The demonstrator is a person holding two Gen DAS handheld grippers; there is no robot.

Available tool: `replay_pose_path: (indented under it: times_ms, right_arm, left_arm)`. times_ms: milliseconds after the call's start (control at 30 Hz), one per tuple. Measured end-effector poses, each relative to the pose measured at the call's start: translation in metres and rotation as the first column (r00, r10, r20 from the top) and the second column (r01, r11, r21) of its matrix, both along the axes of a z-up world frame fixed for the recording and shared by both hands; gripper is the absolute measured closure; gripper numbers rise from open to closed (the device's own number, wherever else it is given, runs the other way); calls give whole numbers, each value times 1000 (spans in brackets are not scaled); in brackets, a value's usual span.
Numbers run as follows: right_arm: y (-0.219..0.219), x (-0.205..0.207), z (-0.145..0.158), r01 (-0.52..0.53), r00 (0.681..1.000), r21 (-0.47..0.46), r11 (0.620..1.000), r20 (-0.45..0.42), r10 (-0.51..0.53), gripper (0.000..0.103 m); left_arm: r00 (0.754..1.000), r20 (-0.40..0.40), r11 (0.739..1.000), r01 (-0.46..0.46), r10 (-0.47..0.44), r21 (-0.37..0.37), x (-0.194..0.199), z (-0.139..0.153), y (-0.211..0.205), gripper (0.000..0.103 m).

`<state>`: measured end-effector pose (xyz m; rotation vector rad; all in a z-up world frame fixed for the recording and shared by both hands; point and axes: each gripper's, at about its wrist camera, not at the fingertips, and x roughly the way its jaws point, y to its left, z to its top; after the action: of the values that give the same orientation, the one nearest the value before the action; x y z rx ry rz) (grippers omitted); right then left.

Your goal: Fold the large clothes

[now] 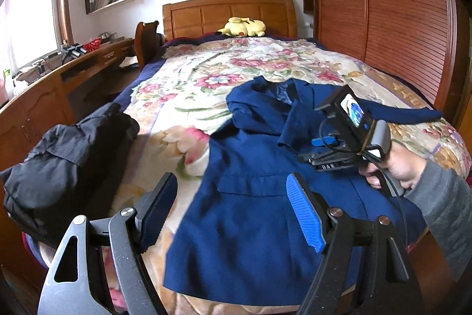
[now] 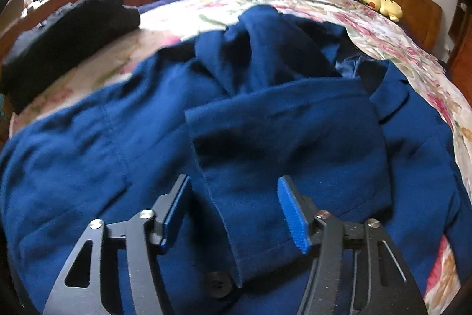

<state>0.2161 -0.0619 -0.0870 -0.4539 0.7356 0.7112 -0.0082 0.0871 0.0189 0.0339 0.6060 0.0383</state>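
Observation:
A large navy blue coat (image 1: 250, 197) lies spread on the flowered bedspread (image 1: 188, 87), collar toward the headboard. My left gripper (image 1: 230, 211) is open and empty, above the coat's lower left part. My right gripper (image 1: 318, 149) hovers low over the coat's right side, held by a hand. In the right wrist view the right gripper (image 2: 234, 211) is open, with a folded-over sleeve (image 2: 280, 138) and its cuff lying between the fingers. A black button (image 2: 218, 284) shows beside the cuff.
A folded black garment (image 1: 67, 161) lies on the bed's left edge; it also shows in the right wrist view (image 2: 70, 40). A yellow plush toy (image 1: 244, 27) sits by the wooden headboard. A wooden desk (image 1: 59, 78) runs along the left, a wooden wardrobe (image 1: 383, 5) on the right.

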Motion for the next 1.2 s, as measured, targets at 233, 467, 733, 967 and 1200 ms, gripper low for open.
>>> replay_pose_path:
  times_ms: [233, 467, 733, 967, 1200]
  right_arm:
    - [-5, -3, 3, -2, 999, 24, 1000, 41, 1, 95]
    - [-63, -18, 68, 49, 982, 167, 985, 170, -77, 97]
    - [-146, -12, 96, 206, 947, 232, 951, 196, -253, 98]
    - [-184, -36, 92, 283, 925, 276, 918, 175, -337, 98]
    - [-192, -52, 83, 329, 934, 198, 923, 78, -349, 91]
  left_arm:
    - [1000, -20, 999, 2, -2, -35, 13, -24, -9, 26]
    - [999, 20, 997, -35, 37, -68, 23, -37, -12, 26]
    - [998, 38, 996, -43, 46, -78, 28, -46, -10, 26]
    - [999, 32, 997, -28, 30, -71, 29, -51, -9, 26]
    - [999, 31, 998, 9, -7, -70, 43, -52, -16, 26]
